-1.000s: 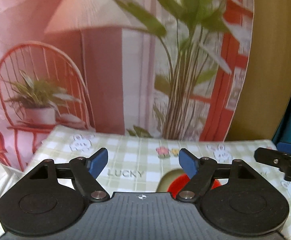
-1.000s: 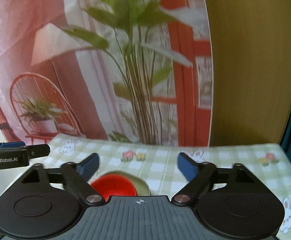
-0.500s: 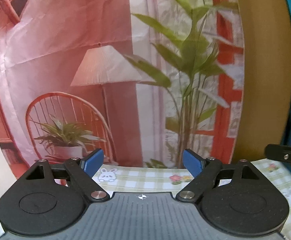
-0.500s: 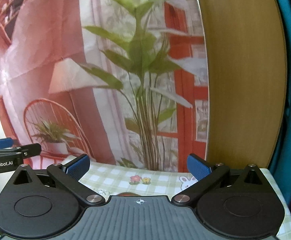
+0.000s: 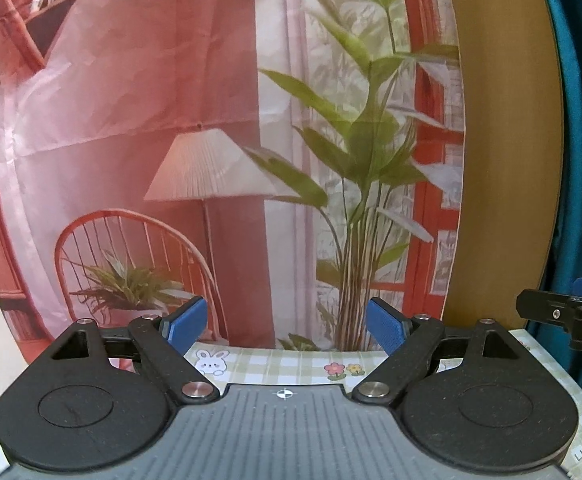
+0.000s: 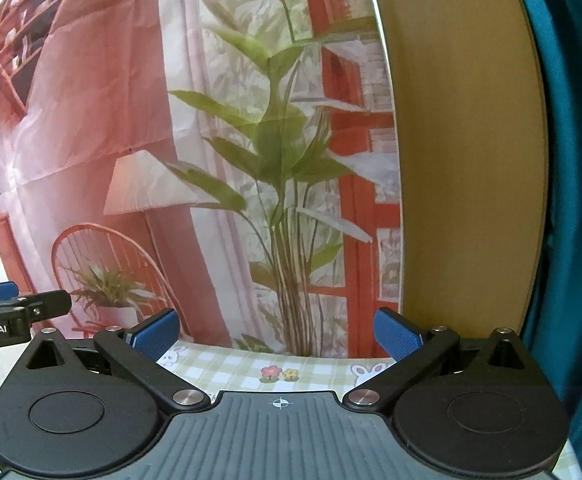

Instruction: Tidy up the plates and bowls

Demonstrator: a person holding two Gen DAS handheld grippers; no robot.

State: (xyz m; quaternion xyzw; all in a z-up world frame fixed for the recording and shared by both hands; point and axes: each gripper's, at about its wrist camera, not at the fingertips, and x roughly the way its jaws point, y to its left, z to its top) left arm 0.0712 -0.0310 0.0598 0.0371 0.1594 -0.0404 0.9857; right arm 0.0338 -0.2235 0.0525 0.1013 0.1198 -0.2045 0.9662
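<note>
Both claws gape wide and carry nothing: the left claw [image 5: 285,322], the right claw [image 6: 277,332]. Beyond them lies the checked cloth of the bench [image 5: 291,364], then a printed backdrop [image 5: 171,120]. Plates and bowls are apparently out of frame.

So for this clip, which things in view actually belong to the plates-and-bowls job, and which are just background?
Part of the job:
- left tool, open, holding nothing
- right tool, open, holding nothing
- no plates or bowls show in either wrist view

Just there:
- checked tablecloth with rabbit and flower prints
- printed backdrop showing a lamp, chair and plant
- wooden panel
- teal curtain
</note>
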